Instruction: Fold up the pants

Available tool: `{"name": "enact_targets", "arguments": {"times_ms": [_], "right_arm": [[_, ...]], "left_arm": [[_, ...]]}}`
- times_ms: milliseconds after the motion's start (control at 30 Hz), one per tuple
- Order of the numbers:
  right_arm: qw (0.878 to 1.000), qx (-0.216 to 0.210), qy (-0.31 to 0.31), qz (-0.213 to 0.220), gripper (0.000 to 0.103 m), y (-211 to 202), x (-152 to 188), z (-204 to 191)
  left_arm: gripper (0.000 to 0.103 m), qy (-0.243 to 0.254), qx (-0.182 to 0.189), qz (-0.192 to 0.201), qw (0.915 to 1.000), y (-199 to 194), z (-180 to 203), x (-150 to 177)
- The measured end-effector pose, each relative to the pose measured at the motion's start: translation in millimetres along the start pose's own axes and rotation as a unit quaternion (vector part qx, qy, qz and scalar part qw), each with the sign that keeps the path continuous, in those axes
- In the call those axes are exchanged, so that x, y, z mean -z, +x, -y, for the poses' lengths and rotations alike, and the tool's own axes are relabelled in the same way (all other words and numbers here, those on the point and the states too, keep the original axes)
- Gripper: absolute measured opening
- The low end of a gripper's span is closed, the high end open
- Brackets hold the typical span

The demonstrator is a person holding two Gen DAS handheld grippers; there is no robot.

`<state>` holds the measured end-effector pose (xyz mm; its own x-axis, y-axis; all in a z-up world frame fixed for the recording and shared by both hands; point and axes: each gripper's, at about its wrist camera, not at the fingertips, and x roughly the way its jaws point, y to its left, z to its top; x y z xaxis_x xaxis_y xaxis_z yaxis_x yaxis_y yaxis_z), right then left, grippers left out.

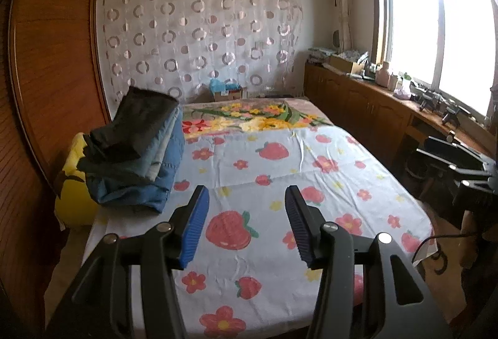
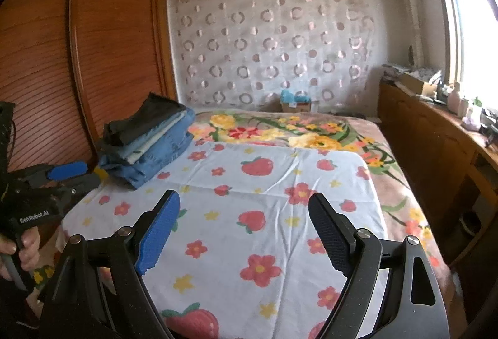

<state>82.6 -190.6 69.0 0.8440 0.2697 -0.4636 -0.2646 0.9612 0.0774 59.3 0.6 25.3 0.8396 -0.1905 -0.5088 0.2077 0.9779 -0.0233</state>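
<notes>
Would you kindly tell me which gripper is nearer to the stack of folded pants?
Left. The left gripper hovers open beside the stack of folded pants, on its near right; the right gripper is open, farther right over the sheet.

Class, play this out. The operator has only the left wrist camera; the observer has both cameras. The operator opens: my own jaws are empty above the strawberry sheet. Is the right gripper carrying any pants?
Observer: No. The right gripper is open above the sheet, with nothing in it.
Operator: Who is carrying my gripper?
Observer: A hand grips the handle of the left gripper from below, at the bed's left side.
Operator: Is there any marking on its body?
Observer: Yes, a white label on its side reads GenRobot.AI.
</notes>
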Motion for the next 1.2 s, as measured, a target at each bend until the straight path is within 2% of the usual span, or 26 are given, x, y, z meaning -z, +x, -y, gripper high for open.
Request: {"name": "enact_targets", "arguments": {"times_ms": [333, 733, 1200], "right_arm": [[0.999, 0.016, 0.004, 0.029, 0.087, -28, -13, -2], [0.997, 0.042, 0.008, 0.063, 0.087, -53, -23, -3], [0.997, 0.048, 0.007, 0.068, 0.087, -57, -22, -3]], "left_arm": [[0.053, 0.0, -0.011, 0.024, 0.9997, -25, 1, -20], [0.054, -0.005, -0.017, 0.046, 0.9988, -43, -4, -27], [0.054, -0.006, -0.022, 0.047, 0.9986, -43, -5, -26]]}}
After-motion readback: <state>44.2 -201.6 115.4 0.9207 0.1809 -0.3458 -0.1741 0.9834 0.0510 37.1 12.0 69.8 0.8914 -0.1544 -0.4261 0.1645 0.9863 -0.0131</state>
